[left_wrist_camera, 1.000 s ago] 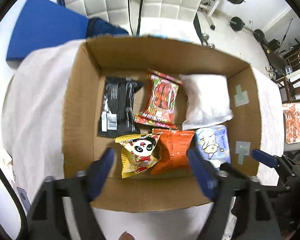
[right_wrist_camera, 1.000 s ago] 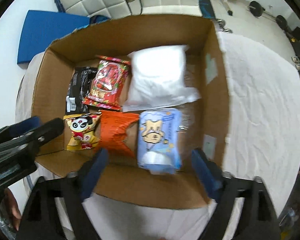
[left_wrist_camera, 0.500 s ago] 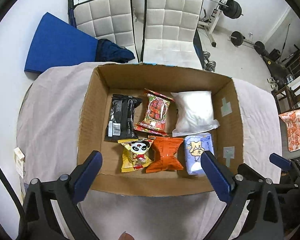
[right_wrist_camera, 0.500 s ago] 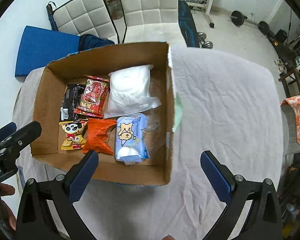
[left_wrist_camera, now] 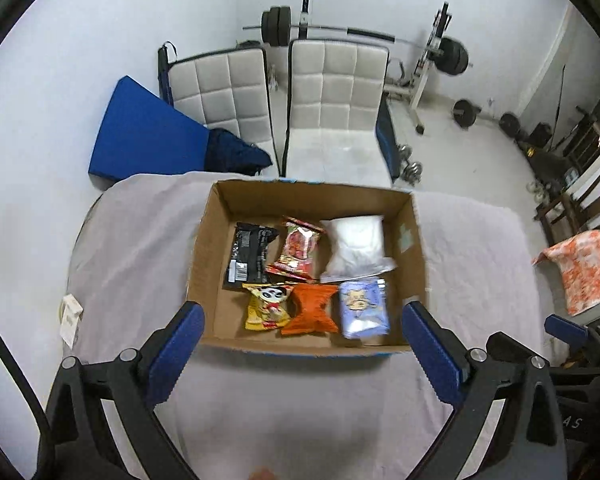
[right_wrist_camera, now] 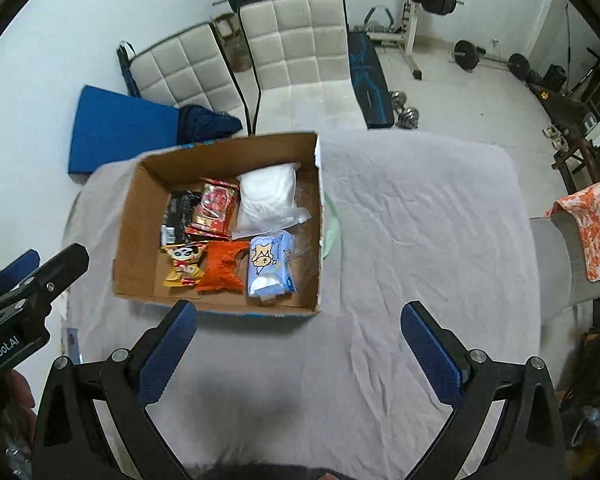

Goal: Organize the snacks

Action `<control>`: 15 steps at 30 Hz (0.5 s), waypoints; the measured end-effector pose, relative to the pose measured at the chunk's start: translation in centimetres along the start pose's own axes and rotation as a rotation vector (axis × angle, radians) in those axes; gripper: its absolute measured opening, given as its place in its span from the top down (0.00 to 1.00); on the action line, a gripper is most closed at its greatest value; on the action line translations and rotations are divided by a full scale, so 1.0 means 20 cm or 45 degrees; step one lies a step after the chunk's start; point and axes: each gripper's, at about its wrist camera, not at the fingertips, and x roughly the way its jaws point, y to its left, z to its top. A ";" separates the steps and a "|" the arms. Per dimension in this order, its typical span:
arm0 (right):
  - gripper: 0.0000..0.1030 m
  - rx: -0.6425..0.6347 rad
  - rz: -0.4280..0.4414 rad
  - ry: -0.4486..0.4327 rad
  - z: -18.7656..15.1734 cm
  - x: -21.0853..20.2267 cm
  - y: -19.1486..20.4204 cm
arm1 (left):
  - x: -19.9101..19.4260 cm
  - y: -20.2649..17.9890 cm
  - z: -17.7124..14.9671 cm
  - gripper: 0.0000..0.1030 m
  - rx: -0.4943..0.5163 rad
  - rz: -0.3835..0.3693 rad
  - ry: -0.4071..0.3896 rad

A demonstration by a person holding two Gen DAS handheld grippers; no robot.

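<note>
An open cardboard box sits on the cloth-covered table. Inside lie a black packet, a red packet, a white bag, a yellow panda packet, an orange packet and a light blue packet. My left gripper is open, high above the box's near wall, holding nothing. My right gripper is open and empty, above the cloth to the right of the box.
The grey tablecloth spreads wide right of the box. A green disc peeks out beside the box's right wall. Two white chairs, a blue mat and weights stand beyond the table. A small white card lies at the left.
Both grippers have pulled up and back from the box, so it looks smaller. The snacks lie as before. The right view has swung toward the bare cloth.
</note>
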 end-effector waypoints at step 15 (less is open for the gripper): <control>0.00 -0.031 -0.048 -0.200 -0.15 -0.69 -0.01 | -0.46 -0.09 -0.11 0.02 0.036 -0.005 -0.056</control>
